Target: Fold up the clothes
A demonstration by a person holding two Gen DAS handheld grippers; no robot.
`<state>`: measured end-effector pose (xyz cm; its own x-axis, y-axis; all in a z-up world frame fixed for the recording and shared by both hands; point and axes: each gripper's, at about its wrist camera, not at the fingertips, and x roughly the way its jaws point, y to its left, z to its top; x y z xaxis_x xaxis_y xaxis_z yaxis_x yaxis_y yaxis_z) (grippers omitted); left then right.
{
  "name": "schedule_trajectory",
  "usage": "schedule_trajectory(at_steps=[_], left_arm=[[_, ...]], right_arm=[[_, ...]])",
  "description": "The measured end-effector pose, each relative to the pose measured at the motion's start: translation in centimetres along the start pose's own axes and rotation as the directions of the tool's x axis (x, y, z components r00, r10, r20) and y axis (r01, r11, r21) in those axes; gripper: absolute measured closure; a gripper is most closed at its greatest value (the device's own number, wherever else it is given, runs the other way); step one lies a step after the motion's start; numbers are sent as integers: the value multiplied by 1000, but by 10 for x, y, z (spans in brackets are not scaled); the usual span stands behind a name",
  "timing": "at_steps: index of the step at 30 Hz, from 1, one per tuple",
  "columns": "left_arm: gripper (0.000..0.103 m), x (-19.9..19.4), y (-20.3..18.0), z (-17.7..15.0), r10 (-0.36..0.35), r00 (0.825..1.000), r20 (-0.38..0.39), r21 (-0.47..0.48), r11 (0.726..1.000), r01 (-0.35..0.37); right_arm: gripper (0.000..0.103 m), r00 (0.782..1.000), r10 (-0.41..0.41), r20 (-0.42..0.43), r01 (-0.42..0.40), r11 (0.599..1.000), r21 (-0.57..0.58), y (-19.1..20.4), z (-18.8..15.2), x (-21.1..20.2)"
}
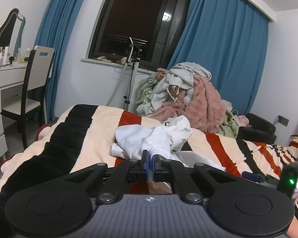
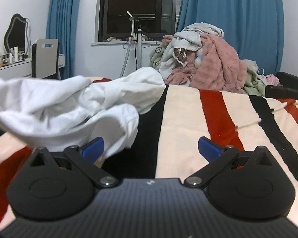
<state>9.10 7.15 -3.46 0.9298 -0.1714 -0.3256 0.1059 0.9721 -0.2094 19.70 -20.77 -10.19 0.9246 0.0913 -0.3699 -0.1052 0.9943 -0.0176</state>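
White fabric is the landmark: a crumpled white garment (image 1: 153, 138) lies bunched on the striped blanket (image 1: 85, 130). At its near edge the left gripper (image 1: 150, 156) has its blue pads pressed together on a ribbed cuff of the garment. Right of the garment, the right gripper (image 2: 151, 148) hangs low over the blanket with its jaws spread wide and nothing between them; its left finger (image 2: 93, 147) sits against the garment's hanging fold. Behind the garment, a heap of pink and pale clothes (image 2: 208, 65) rests against the blue curtains (image 2: 238, 19).
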Motion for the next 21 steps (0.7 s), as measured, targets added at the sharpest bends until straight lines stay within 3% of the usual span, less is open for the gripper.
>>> schedule_trajectory(at_steps=[2,5,8,11,16,18,21], left_arm=[[100,10,1,-5,-10,1000,-4,6,1000,10],[100,31,5,-16,42,998,-45,-3,999,-42],[100,45,15,-21,30,996,-87,-88,995,-38],[100,45,20,-20,-23,994,-103,-174,985,5],[100,20,11,-13,-100,995,-25,-190,977,93],[100,2,4,-5,-134,991,12,-196,971,134],[100,-24,-10,-5,-148,988,39,-150,977,152]], right_arm=[[0,999,18,-44,-18,1000,6,-1,1,18],[1,997,-6,-71,8,1000,21,-5,0,38],[1,996,-82,35,79,994,73,-13,11,11],[1,977,-162,136,144,981,132,-22,22,-17],[1,909,-300,288,234,942,243,-36,40,-62],[1,870,-354,344,262,921,287,-41,47,-81],[0,795,-384,469,297,921,252,-37,53,-128]])
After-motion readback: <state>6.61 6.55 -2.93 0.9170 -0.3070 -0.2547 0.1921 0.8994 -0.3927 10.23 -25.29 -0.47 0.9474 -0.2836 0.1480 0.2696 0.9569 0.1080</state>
